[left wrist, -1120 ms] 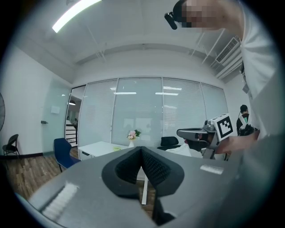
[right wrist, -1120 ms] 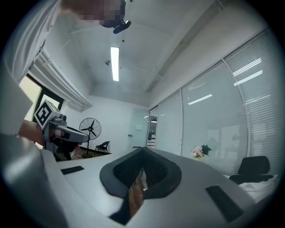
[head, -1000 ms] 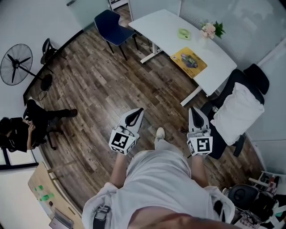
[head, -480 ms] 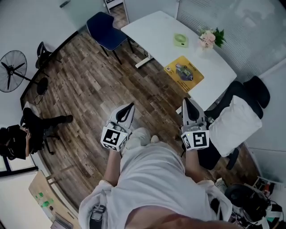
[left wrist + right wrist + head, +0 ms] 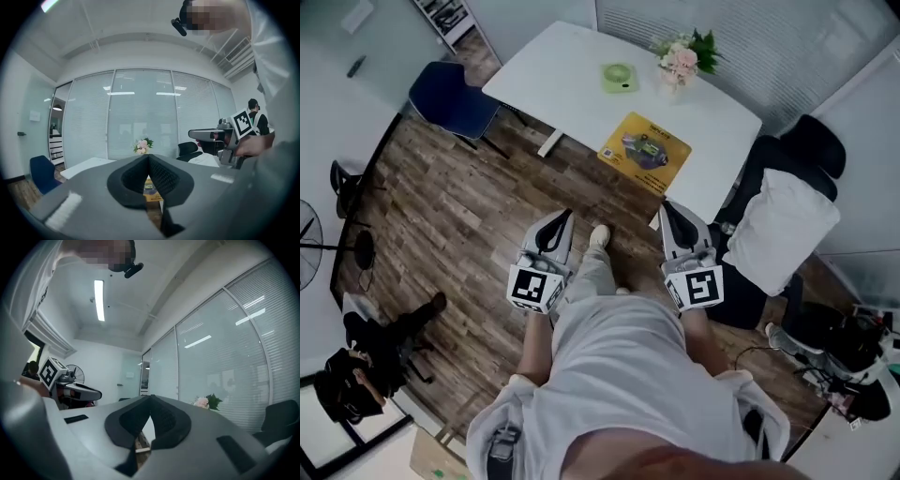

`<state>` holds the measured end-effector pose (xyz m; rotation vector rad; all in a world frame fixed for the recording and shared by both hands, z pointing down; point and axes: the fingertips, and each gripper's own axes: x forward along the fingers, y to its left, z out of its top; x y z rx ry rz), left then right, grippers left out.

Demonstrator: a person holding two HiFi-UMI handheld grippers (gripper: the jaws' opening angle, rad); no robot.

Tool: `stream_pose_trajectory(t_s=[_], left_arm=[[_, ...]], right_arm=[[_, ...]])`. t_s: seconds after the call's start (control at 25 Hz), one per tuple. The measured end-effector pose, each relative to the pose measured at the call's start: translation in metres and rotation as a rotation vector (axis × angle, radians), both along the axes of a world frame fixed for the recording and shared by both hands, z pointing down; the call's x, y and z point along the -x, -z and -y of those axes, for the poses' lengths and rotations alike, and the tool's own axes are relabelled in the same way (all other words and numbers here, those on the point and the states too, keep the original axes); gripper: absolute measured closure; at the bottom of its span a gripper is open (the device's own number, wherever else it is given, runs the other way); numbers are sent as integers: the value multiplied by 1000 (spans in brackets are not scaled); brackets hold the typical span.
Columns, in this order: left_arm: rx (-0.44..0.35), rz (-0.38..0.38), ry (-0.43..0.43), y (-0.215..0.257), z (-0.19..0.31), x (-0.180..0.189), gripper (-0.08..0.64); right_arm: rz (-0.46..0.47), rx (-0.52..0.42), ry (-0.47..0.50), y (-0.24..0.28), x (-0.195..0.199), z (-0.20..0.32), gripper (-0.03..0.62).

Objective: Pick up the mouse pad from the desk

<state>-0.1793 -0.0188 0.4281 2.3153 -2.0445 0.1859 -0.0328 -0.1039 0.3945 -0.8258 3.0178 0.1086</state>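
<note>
The yellow mouse pad (image 5: 644, 152) lies flat near the front edge of the white desk (image 5: 572, 75) in the head view. A strip of it shows through the gap under the left jaws (image 5: 151, 190). My left gripper (image 5: 562, 219) is held level over the wooden floor, short of the desk, jaws together and empty. My right gripper (image 5: 669, 210) hangs just short of the desk's front corner, below the pad, also shut with nothing in it. In each gripper view the jaw tips meet: left gripper (image 5: 149, 157), right gripper (image 5: 150, 397).
On the desk stand a green round item (image 5: 619, 76) and a pink flower bunch (image 5: 680, 58). A blue chair (image 5: 450, 98) is at the desk's left end. A black office chair with a white cushion (image 5: 780, 230) sits right of my right gripper. A person sits at lower left (image 5: 366, 370).
The person has walked toward the desk. Desk and mouse pad have come closer and swung to the middle of the view. Both grippers travelled along, still shut.
</note>
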Motion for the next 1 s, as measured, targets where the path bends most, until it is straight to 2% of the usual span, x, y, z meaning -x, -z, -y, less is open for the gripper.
stream_pose_trajectory(t_s=[0.12,0.28,0.4,0.72,1.0], left_arm=[[0,-8,-63,-8,42,27,574],[-33,3,-151,4,97,63,574],[-44,-19,-209,5,136,83,574],[-49,-52,-388,-3,216,110,573],[0,-76,-480,-27,247,105,574]], right_arm=[[-44,-6,-71,-11,16,30,594],[-85,-8,-171,-19,39,67,594],[-116,3,-233,-28,55,90,594],[-157,156,-451,-76,56,141,592],[-130,350,-598,-132,31,162,576]])
